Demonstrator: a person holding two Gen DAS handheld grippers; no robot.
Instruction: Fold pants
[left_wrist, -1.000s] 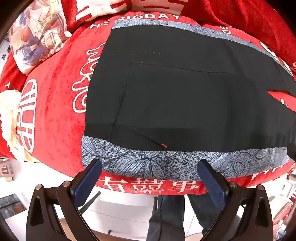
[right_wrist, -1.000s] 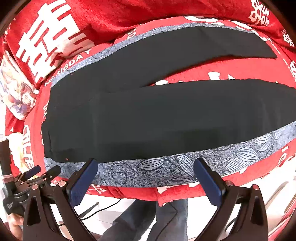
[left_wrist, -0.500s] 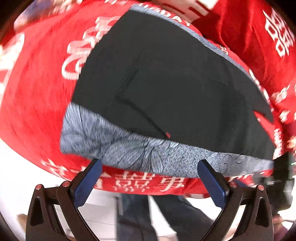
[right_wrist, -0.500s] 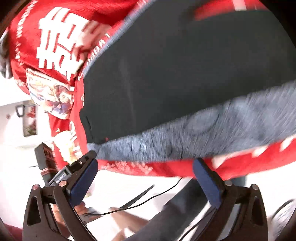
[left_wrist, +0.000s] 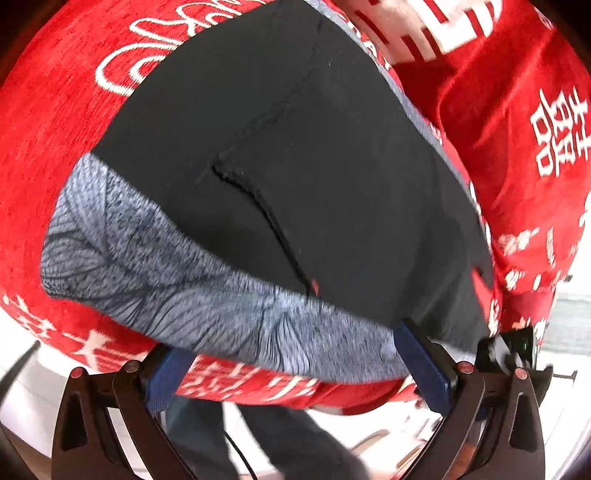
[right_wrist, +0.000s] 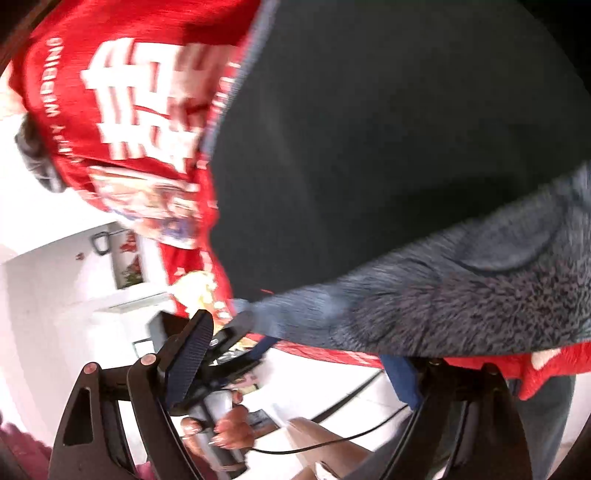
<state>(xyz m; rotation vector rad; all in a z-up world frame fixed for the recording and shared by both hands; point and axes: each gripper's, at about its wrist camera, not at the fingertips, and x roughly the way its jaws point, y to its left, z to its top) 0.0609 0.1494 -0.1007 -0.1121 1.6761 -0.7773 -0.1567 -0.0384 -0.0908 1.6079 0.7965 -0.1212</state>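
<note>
Black pants lie flat on a grey leaf-print cloth over a red blanket. A pocket seam ends at a small red tag near the pants' front edge. My left gripper stands open at the bed's near edge, its right pad just short of the pants' edge. In the right wrist view the pants and grey cloth fill the frame, blurred. My right gripper is wide with its jaws closing, and no cloth is pinched between the pads.
The left gripper and the hand holding it show at the right gripper's left pad. A printed pillow lies at the bed's end. A person's dark trouser legs and a black cable are below the edge.
Both grippers have dropped and rolled toward the bed's near edge, so the pants and grey cloth now loom much closer. The right jaws have narrowed a little.
</note>
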